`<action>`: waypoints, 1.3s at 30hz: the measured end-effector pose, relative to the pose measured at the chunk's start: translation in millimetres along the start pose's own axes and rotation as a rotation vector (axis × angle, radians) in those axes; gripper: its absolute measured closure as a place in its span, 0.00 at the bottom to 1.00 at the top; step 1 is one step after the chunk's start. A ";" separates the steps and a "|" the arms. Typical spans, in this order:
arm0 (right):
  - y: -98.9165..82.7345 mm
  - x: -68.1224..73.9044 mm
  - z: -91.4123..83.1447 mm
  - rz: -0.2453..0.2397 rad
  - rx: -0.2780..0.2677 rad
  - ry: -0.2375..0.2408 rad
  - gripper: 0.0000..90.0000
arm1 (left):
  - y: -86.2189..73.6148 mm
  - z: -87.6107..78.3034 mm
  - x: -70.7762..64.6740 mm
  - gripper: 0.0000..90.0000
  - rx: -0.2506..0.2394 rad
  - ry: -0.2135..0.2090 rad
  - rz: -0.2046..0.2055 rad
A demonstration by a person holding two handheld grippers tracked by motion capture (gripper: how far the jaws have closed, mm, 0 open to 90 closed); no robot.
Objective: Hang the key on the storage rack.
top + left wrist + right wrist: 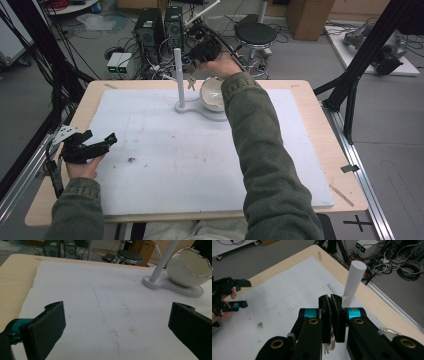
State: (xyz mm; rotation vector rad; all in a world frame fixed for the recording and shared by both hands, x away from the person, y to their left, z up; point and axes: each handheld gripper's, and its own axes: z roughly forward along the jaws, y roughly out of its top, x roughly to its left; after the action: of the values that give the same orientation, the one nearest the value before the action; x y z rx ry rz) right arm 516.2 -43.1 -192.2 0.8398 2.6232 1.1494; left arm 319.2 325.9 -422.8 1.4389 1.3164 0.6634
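Right tongs [332, 315] clamped on metal keys [329, 343], left tongs [117, 322] wide, empty.

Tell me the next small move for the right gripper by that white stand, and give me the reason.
Probably ease the right gripper toward a side peg of the white stand and hook on the keys. Its jaws are shut on them, they dangle beside the post, and the pegs look bare. The left gripper rests open, away from the stand.
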 end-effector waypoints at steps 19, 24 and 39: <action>15.9 2.0 33.9 0.062 -0.013 -0.061 0.97 | -2.4 -4.7 2.6 0.02 0.020 0.015 0.038; 19.3 3.3 37.7 0.063 -0.036 -0.088 0.97 | -3.1 -9.4 6.8 0.02 0.007 0.021 0.016; 20.1 1.8 49.7 0.079 -0.073 -0.133 0.97 | -3.4 -8.3 7.8 0.02 0.006 0.021 0.017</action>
State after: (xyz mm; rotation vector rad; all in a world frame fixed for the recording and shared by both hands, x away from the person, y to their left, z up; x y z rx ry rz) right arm 541.0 0.2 -212.2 0.9768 2.4466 1.1586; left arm 312.4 335.4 -425.1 1.4533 1.3242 0.6879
